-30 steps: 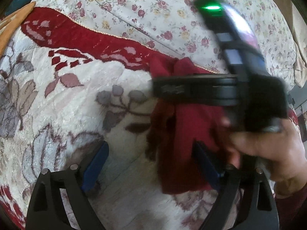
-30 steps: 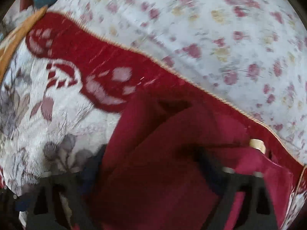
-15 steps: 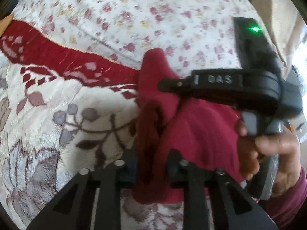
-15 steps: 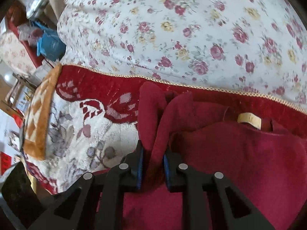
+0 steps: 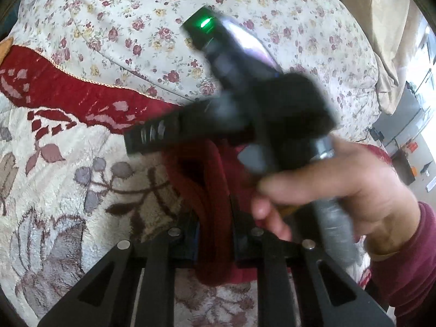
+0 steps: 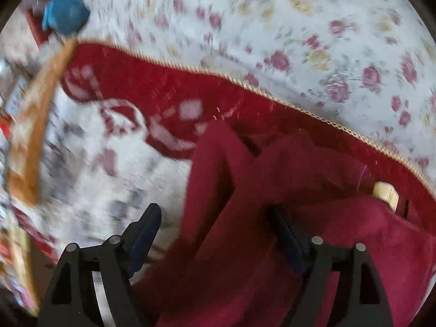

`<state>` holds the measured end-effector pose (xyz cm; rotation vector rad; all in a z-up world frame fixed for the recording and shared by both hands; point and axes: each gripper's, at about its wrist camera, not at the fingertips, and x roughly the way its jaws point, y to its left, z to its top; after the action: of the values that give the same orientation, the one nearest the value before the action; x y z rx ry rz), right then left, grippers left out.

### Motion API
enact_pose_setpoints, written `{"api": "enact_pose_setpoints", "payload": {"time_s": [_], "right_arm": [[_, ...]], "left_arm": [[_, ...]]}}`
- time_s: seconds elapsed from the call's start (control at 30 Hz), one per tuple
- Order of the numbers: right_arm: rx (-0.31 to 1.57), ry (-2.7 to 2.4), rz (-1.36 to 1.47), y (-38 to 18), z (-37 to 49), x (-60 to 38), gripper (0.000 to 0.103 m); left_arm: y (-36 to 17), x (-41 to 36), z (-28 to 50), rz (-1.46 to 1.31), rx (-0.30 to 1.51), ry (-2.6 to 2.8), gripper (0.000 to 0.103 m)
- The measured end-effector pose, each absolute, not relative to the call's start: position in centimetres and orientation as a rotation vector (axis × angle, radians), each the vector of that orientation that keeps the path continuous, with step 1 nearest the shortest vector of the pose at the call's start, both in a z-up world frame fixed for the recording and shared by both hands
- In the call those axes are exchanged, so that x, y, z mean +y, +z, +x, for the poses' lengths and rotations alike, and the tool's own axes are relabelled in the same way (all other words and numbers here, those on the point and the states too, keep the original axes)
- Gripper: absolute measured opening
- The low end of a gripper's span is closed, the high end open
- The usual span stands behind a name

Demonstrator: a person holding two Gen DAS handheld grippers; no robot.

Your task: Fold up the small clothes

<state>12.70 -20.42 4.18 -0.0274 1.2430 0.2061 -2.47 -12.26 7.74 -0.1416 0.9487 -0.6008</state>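
Observation:
A small dark red garment [image 5: 209, 190] lies bunched on a plush white and red patterned blanket [image 5: 81, 185]. My left gripper [image 5: 214, 234] is shut on a thick fold of the garment near its lower edge. The right gripper's black body [image 5: 245, 114] is held by a hand just above the garment in the left wrist view, blurred. In the right wrist view the garment [image 6: 272, 218] fills the lower right, with a beige label [image 6: 385, 194] at its neck. My right gripper [image 6: 215, 231] is open, its jaws wide apart, with a fold of the garment lying between them.
A floral bedsheet [image 5: 190, 27] covers the bed behind the blanket. The blanket's orange edge [image 6: 35, 136] and a blue object [image 6: 65, 11] are at the far left. Furniture and a curtain [image 5: 387, 41] stand to the right of the bed.
My right gripper has opened and let go of the garment fold it was pinching. My left gripper stays shut on the garment. The right gripper has moved, blurred in both views.

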Motion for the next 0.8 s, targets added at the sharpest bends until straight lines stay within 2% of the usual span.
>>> {"api": "enact_pose_setpoints", "payload": {"time_s": [0.03, 0.1, 0.17, 0.3, 0.5, 0.67, 0.8], "right_arm": [[1.226, 0.191, -0.038, 4.1, 12.4, -20.6, 0.071], [1.173, 0.185, 0.044, 5.1, 11.7, -22.1, 0.036], [1.134, 0.204, 0.146, 6.6, 11.1, -24.1, 0.023], [1.014, 0.256, 0.356, 10.4, 7.7, -29.9, 0.02], [0.917, 0.246, 0.482, 14.4, 2.6, -37.4, 0.02], [0.876, 0.187, 0.555, 14.7, -1.4, -44.0, 0.02], [0.879, 0.12, 0.628, 12.5, -4.1, -49.1, 0.02]], "left_arm": [[7.7, -12.4, -2.5, -0.137, 0.95, -0.601, 0.016], [7.8, -12.6, -2.7, -0.14, 0.946, -0.61, 0.016], [8.4, -12.9, -3.0, -0.154, 0.935, -0.638, 0.016], [10.6, -14.3, -4.3, -0.187, 0.908, -0.732, 0.016], [13.3, -20.3, -7.2, -0.134, 0.869, -0.848, 0.016], [14.0, -26.1, -9.9, -0.065, 0.868, -0.926, 0.016], [12.7, -31.1, -11.2, -0.018, 0.906, -0.962, 0.016]]}}
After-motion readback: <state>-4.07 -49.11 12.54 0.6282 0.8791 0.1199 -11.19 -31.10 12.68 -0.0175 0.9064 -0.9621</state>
